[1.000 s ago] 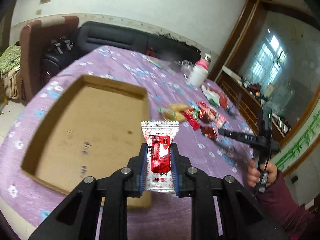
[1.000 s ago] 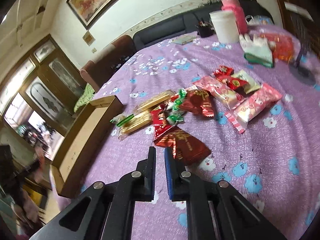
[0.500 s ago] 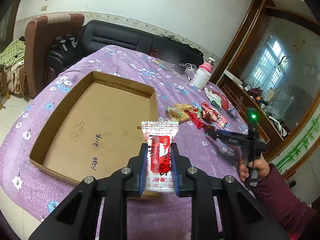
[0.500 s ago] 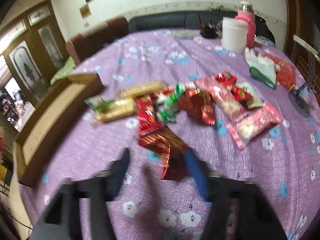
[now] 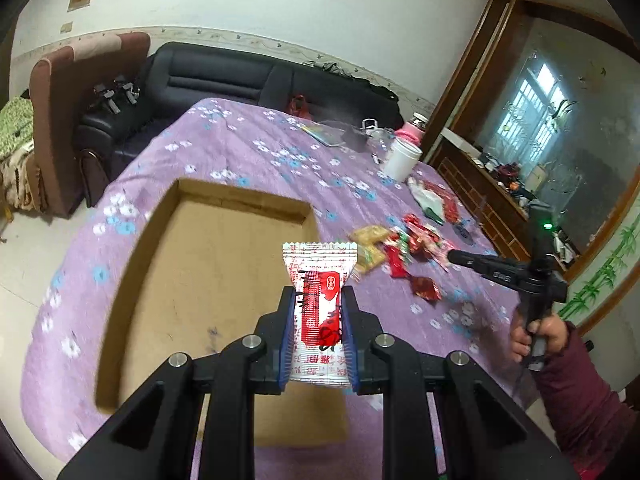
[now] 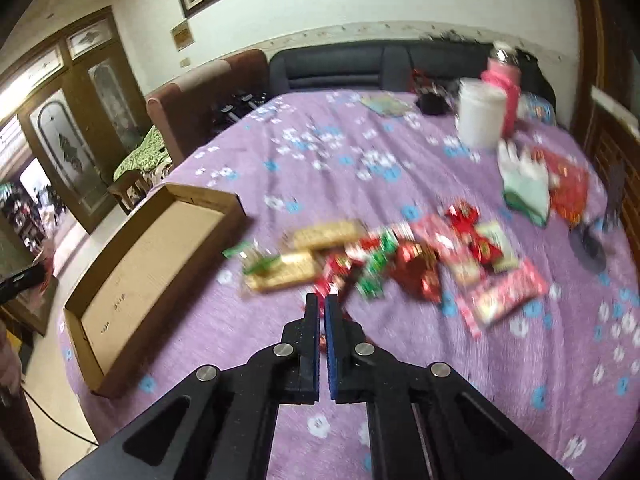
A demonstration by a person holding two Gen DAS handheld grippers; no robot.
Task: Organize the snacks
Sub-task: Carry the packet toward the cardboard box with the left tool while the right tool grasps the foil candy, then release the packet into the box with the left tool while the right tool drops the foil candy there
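Observation:
My left gripper (image 5: 318,292) is shut on a white-and-red snack packet (image 5: 318,264), held upright over the near right part of an open cardboard box (image 5: 240,196). My right gripper (image 6: 322,298) is shut, and a sliver of red shows between its pads. In the left wrist view a dark red foil packet (image 5: 426,288) hangs just under the right gripper's tips (image 5: 450,256). Beyond it a pile of snacks (image 6: 400,256) lies on the purple flowered cloth, to the right of the box (image 6: 160,248).
A white jar (image 6: 480,114), a pink bottle (image 6: 504,76) and a white-green glove (image 6: 524,184) stand at the table's far right. A black sofa (image 5: 240,76) and a brown armchair (image 5: 68,92) lie behind. A hand in a dark red sleeve (image 5: 536,332) holds the right gripper.
The right jaws opened around the dark red packet in front of the pile, then shut, and the gripper rose. The left gripper lifted and shifted, still holding its packet.

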